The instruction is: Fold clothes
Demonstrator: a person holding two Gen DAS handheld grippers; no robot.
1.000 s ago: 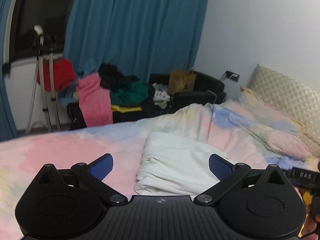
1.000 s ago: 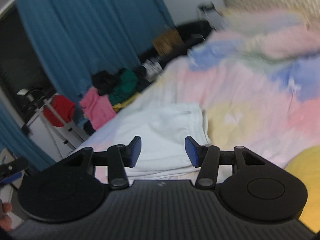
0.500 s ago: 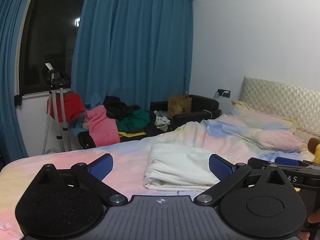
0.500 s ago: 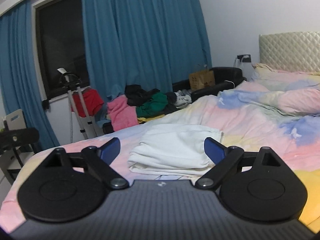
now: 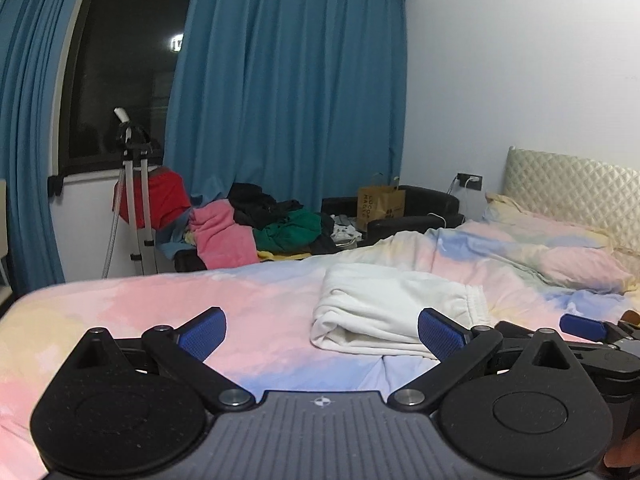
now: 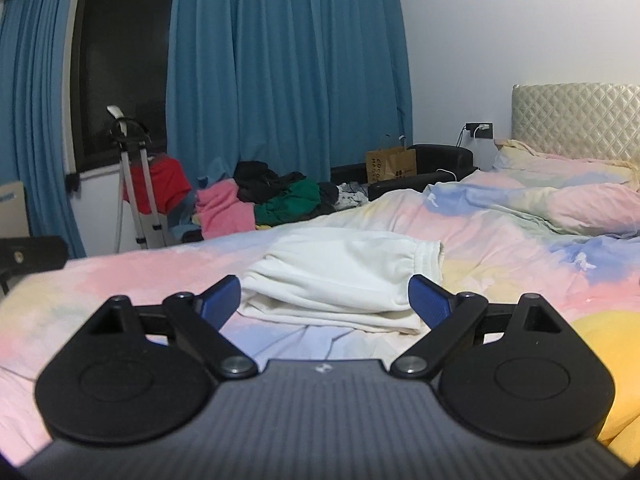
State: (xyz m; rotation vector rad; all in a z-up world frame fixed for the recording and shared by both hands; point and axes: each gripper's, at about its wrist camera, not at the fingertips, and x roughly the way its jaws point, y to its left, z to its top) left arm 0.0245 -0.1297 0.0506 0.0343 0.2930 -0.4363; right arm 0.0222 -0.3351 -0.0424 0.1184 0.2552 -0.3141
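Note:
A white garment [image 5: 396, 304] lies folded in a flat stack on the pastel bed cover [image 5: 260, 292]. It also shows in the right wrist view [image 6: 340, 276], straight ahead. My left gripper [image 5: 322, 330] is open and empty, held back from the stack and above the bed. My right gripper [image 6: 324, 300] is open and empty, just in front of the stack's near edge. The right gripper's blue pad [image 5: 582, 326] shows at the right edge of the left wrist view.
A pile of loose clothes [image 5: 260, 224], pink, green, black and red, lies on a low black bench by the blue curtains [image 5: 288, 92]. A tripod [image 5: 134, 196] stands at the window. Pillows [image 6: 560, 208] and a quilted headboard [image 6: 576, 120] are at the right. A yellow item [image 6: 612, 368] lies near right.
Both grippers have pulled back and tilted up from the white stack to a level view of the room. The right gripper opened wider. The stack lies still.

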